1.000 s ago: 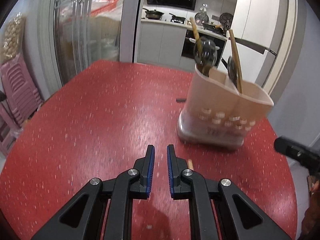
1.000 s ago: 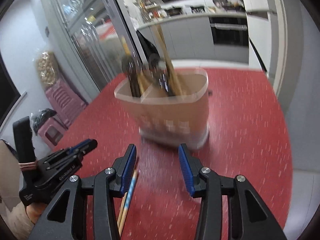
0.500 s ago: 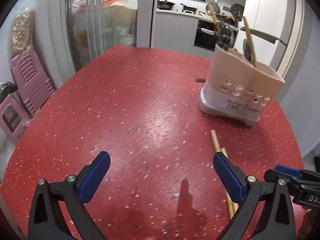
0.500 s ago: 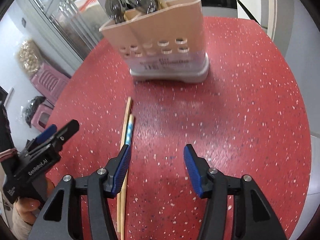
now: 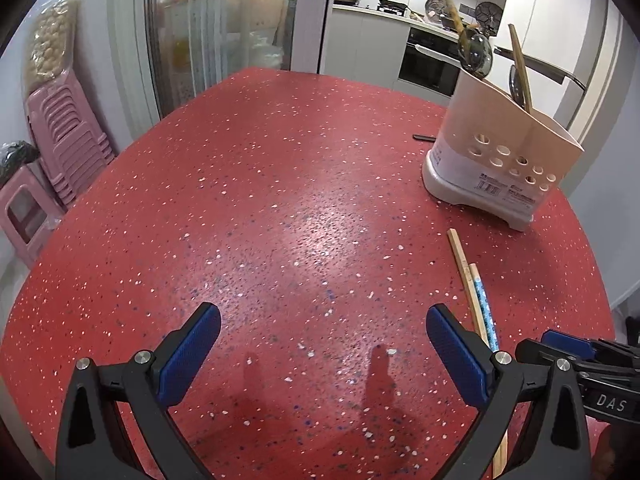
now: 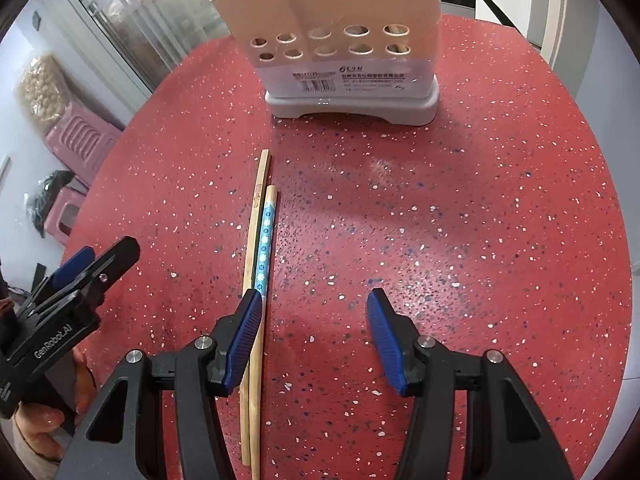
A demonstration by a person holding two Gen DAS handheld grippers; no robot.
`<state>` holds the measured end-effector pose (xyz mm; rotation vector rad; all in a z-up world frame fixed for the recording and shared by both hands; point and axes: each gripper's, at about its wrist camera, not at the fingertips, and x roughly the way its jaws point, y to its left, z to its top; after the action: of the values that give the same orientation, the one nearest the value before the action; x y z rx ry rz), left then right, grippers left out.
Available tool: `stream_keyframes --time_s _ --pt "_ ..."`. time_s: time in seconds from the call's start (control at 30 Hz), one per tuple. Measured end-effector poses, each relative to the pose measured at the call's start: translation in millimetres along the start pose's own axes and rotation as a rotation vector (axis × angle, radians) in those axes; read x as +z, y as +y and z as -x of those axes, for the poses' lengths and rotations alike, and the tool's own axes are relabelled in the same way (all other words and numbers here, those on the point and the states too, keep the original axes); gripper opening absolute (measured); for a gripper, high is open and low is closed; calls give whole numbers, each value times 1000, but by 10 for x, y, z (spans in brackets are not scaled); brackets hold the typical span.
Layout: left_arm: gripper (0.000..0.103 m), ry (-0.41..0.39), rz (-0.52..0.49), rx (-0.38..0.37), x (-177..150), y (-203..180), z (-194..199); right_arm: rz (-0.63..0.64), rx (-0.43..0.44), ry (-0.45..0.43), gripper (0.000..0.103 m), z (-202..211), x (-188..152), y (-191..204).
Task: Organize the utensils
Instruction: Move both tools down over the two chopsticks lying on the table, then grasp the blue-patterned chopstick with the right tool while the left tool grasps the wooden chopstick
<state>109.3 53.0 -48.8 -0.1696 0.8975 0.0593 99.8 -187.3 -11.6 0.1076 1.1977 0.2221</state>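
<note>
red table [image 6: 500, 208], right fingers [image 6: 256, 320] apart, empty

Two wooden chopsticks [image 6: 256, 264], one blue-patterned, lie side by side under the right tool's [image 6: 312, 320] left finger; the beige utensil holder [image 6: 340, 40] stands upright beyond.

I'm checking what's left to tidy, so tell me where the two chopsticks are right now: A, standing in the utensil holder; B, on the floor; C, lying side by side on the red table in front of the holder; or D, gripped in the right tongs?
C: the chopsticks lie flat, side by side, on the red table in front of the utensil holder, with the right tongs open above them.
</note>
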Motion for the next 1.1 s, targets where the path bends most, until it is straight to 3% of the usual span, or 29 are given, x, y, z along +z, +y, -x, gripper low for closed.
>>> stream_keyframes --time_s 0.67,0.93,1.1 --pt "103 3 26 -19 -113 208 112 139 -108 10 46 -128 -48 463" --pt "103 4 34 -27 -94 239 121 194 -159 20 46 -158 -1 606" --pt "103 48 17 -68 -58 193 64 183 -147 47 43 -175 31 627"
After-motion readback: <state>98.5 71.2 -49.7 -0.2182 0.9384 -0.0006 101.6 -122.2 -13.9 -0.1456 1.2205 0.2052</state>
